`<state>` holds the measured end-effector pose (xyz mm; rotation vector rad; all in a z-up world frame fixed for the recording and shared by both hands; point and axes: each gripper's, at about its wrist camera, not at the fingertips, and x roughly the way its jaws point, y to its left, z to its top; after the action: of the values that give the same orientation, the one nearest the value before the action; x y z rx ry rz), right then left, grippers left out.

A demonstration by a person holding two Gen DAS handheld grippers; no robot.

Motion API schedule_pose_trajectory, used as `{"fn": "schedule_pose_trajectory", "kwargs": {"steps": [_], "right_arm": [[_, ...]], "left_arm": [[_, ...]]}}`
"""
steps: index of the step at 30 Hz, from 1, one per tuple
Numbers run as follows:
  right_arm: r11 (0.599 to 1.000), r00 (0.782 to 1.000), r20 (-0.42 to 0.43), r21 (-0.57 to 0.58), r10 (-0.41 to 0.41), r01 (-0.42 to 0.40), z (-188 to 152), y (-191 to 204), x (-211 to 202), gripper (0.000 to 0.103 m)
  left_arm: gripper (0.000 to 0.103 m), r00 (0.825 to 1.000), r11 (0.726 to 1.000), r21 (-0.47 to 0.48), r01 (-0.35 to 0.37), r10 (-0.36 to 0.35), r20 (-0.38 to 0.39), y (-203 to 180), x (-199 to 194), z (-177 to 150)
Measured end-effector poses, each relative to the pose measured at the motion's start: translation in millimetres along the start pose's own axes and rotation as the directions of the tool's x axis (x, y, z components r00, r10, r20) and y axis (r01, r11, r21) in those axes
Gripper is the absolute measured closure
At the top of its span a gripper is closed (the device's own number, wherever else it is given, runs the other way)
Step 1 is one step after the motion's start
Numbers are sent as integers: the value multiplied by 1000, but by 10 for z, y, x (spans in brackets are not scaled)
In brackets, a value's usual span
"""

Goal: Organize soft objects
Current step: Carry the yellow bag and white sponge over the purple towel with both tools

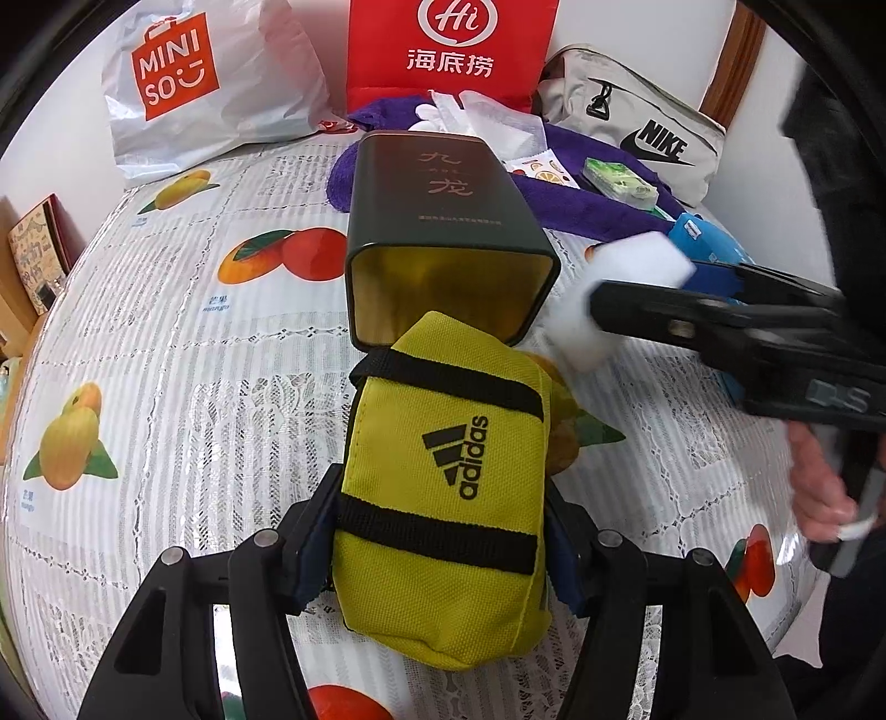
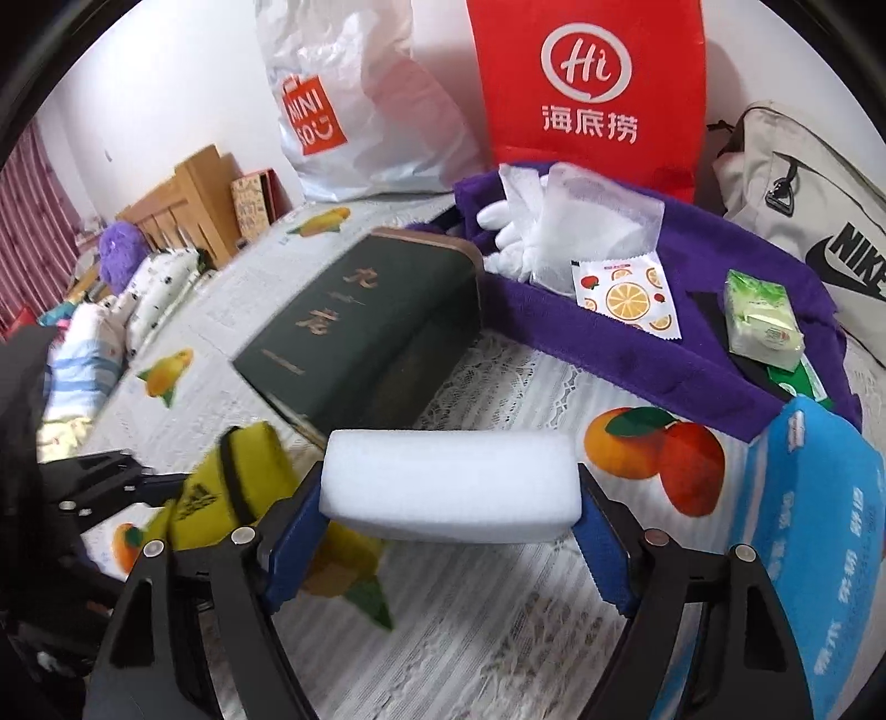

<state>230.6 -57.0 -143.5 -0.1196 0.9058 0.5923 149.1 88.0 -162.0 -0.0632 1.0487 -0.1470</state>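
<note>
A yellow adidas pouch point(image 1: 443, 498) lies on the fruit-print tablecloth, and my left gripper point(image 1: 437, 531) is shut on its sides. The pouch's far end touches the open mouth of a dark green tin point(image 1: 443, 221) lying on its side. From the right comes my right gripper point(image 1: 609, 310), shut on a white foam sponge point(image 1: 626, 277) held just right of the tin's mouth. In the right wrist view the sponge point(image 2: 451, 487) spans the blue pads of the right gripper point(image 2: 449, 498). The tin point(image 2: 360, 327) lies beyond it, with the pouch point(image 2: 238, 493) and left gripper point(image 2: 127, 482) at the left.
Behind the tin lies a purple towel point(image 2: 692, 343) with white gloves point(image 2: 515, 232), a fruit-print sachet point(image 2: 626, 293) and a green tissue pack point(image 2: 761, 321). A Miniso bag point(image 1: 210, 83), red bag point(image 1: 448, 50) and Nike bag point(image 1: 637, 122) line the wall. A blue pack point(image 2: 819, 531) sits right.
</note>
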Motion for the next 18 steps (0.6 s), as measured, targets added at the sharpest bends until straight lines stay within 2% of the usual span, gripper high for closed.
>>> {"fn": "schedule_pose_trajectory", "kwargs": {"steps": [5, 10, 14, 18], "right_arm": [[999, 999, 1, -5, 50, -50, -173, 66, -300, 22], [997, 997, -25, -22, 68, -68, -553, 112, -571, 22], [1000, 999, -31, -6, 21, -22, -871, 18, -769, 22], [996, 999, -24, 82, -40, 42, -1171, -249, -948, 22]], "left_arm": [[42, 1000, 999, -37, -4, 4, 1, -4, -14, -21], [42, 1000, 998, -58, 1, -1, -1, -44, -52, -77], [42, 1000, 998, -53, -15, 15, -13, -104, -78, -115], [42, 999, 998, -61, -33, 32, -13, -130, -105, -180]]}}
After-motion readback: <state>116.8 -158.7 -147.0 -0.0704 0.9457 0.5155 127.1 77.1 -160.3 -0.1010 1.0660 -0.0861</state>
